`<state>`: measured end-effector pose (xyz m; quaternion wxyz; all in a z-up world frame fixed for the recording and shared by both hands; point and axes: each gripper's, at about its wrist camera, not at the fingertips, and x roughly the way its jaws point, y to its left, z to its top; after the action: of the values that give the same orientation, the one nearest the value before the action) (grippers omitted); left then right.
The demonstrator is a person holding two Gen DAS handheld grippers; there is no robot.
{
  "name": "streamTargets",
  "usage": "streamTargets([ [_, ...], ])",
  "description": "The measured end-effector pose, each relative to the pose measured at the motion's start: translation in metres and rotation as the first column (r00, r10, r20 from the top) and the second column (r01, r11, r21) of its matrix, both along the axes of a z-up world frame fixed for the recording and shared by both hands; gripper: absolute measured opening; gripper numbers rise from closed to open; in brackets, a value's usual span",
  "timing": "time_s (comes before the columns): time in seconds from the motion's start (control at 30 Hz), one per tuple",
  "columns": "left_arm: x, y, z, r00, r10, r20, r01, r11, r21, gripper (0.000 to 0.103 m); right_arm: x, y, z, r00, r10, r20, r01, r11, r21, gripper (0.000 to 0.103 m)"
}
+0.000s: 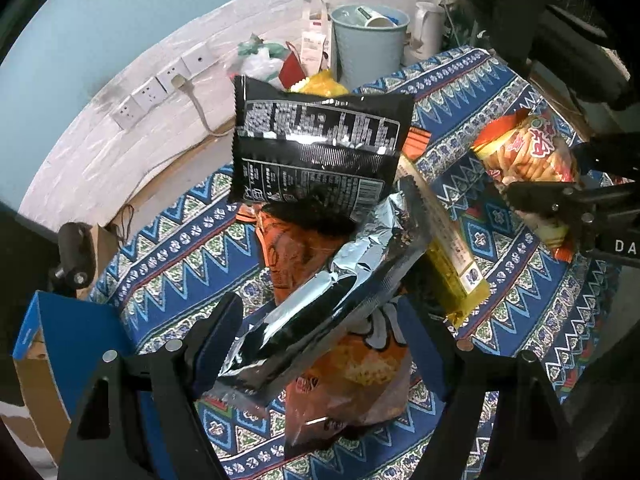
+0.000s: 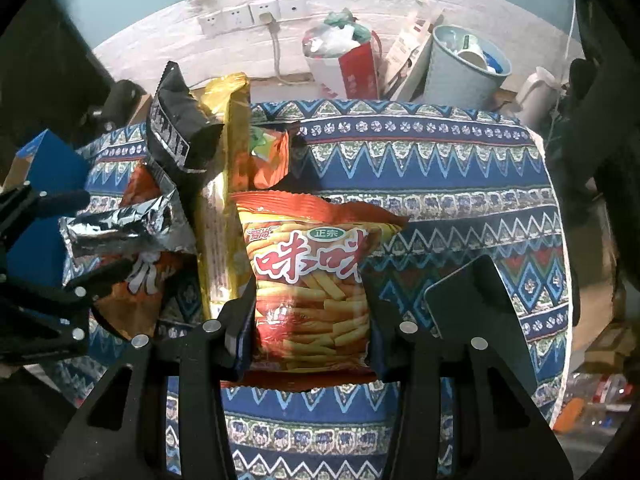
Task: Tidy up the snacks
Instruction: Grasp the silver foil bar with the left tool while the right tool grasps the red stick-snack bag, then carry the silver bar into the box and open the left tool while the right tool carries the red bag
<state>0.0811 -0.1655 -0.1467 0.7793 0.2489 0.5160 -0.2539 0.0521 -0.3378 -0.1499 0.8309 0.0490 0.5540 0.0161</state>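
- Right tool (image 2: 310,312): fingers clamped on the lower half of an orange shrimp-stick bag (image 2: 310,276), one finger pressed on each side of it; the bag stands upright at the centre of the right wrist view. In the left wrist view the same bag (image 1: 528,152) sits at the right edge, with the right tool (image 1: 536,200) across it.
- Left tool (image 1: 320,344): fingers spread apart on either side of a silver foil pouch (image 1: 332,296), which runs diagonally up from lower centre. Cannot tell whether the pads touch it.
- The pouch lies on top of an orange chip bag (image 1: 352,364), which rests on the tabletop's blue patterned cloth (image 1: 168,264).
- Black snack bag (image 1: 316,148), back label showing, stands above the pouch at upper centre of the left view, its lower edge over the orange bags.
- Long yellow packet (image 1: 448,248) lies slanted just right of the pouch, between it and the shrimp-stick bag.
- In the right wrist view, all the other packs are heaped at left of the held bag; the cloth at right (image 2: 460,184) carries none.
- Blue cardboard box (image 1: 64,328) at lower left, beside the tabletop edge.
- Behind: pale blue waste bin (image 1: 368,44) with rubbish, white kettle (image 1: 428,28), wall sockets (image 1: 160,88).
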Motion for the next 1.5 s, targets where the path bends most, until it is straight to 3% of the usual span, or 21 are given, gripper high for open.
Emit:
streamTargets([
  [0.1,0.005,0.002,-0.006,1.0,0.006,-0.012,-0.006,1.0,-0.007,0.08,0.003,-0.001,-0.004,1.0,0.0,-0.006,0.0,1.0,0.006,0.044],
  [0.17,0.008,0.005,-0.009,0.999,0.019,-0.034,-0.02,0.999,-0.03,0.069,0.004,-0.003,-0.006,1.0,-0.003,-0.012,0.003,1.0,0.012,0.044],
  [0.2,0.01,0.007,-0.01,0.999,0.023,-0.049,-0.025,0.999,-0.04,0.058,0.005,-0.003,-0.007,1.0,-0.005,-0.014,0.005,1.0,0.015,0.044],
  [0.33,0.009,0.011,-0.01,0.998,0.024,-0.065,-0.028,0.997,-0.068,0.04,0.007,-0.003,-0.009,1.0,0.001,-0.02,0.0,1.0,0.02,0.044],
  [0.53,0.003,0.018,-0.005,0.997,0.033,-0.065,-0.039,0.995,-0.087,0.029,0.007,0.003,-0.007,1.0,0.011,-0.016,-0.011,1.0,0.011,0.044],
  [0.93,-0.023,0.032,0.02,1.0,0.017,-0.016,-0.019,0.991,-0.131,0.029,0.0,0.022,0.008,0.999,0.033,0.018,-0.032,0.999,-0.017,0.044],
  [1.5,-0.031,0.097,0.07,0.983,0.169,0.068,-0.152,0.967,-0.202,0.029,0.001,0.062,0.047,0.99,0.077,0.115,-0.072,0.996,-0.048,0.044],
])
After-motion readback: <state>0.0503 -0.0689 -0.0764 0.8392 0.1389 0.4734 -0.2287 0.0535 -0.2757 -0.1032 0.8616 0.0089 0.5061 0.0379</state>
